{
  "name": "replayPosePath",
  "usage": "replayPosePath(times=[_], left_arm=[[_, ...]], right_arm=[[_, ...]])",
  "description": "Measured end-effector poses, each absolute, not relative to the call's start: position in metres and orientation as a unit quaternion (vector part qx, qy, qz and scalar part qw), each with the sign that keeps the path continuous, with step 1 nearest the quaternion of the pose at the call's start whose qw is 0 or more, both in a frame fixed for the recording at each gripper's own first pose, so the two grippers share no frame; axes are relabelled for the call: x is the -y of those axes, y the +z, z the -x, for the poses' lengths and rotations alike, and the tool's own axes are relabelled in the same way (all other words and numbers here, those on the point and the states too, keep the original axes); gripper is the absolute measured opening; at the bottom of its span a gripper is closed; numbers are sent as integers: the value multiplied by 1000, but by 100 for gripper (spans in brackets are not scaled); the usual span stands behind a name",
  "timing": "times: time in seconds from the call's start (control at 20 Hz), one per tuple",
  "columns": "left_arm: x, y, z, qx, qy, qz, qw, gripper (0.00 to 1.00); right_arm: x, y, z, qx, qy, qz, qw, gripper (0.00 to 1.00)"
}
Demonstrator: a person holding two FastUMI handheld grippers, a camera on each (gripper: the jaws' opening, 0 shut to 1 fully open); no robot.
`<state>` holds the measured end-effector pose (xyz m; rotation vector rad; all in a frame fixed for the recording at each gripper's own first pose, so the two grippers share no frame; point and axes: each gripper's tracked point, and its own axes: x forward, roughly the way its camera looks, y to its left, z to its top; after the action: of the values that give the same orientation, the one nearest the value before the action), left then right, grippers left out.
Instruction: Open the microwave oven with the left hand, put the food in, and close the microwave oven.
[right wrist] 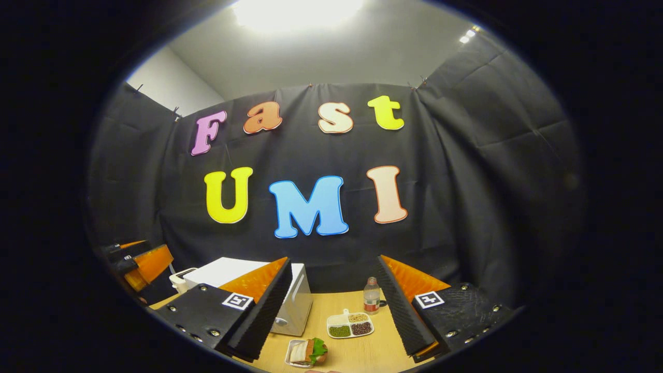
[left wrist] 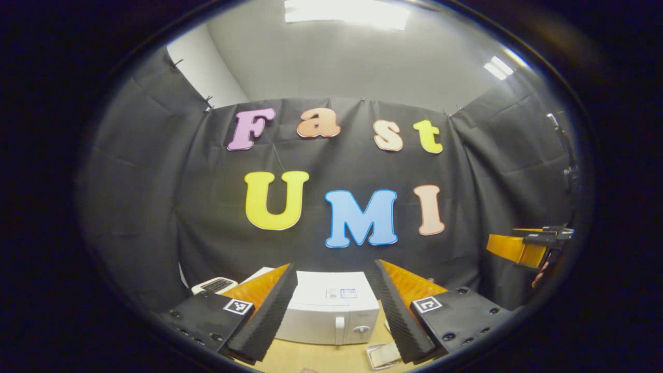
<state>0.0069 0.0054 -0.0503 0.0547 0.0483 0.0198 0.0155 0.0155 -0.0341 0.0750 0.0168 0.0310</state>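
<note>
Microwave (left wrist: pixel 331 313) stands on the table (left wrist: pixel 316 357), door closed, handle (left wrist: pixel 339 330) right of the door, beside the control panel. Left gripper (left wrist: pixel 336 311) hovers well short of it, jaws wide apart, holding nothing. Right gripper (right wrist: pixel 334 311) likewise spread and empty. Food (right wrist: pixel 308 351) sits in a tray in front of the microwave. Recommended: bring the left gripper squarely down to the handle, close both fingers on it, then pull along the door's swing.

Microwave (right wrist: pixel 290 303) at the table's (right wrist: pixel 357 352) left; sandwich tray (right wrist: pixel 305 352) in front of it; divided dish (right wrist: pixel 350 325) to its right; bottle (right wrist: pixel 371 296) just behind the dish.
</note>
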Motion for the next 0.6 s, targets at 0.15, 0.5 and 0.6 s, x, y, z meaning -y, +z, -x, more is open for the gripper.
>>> replayPosePath(times=[0.15,0.5,0.6], left_arm=[[-3,-75,-18,-36,-6,-27,999,96],[0,-169,-53,-105,-33,-12,994,96],[-4,-205,-66,-134,-29,-5,991,97]], right_arm=[[-18,-42,-17,-15,9,-31,999,97],[-25,-60,-30,-34,10,0,999,98],[-31,-71,-35,-51,22,0,998,98]])
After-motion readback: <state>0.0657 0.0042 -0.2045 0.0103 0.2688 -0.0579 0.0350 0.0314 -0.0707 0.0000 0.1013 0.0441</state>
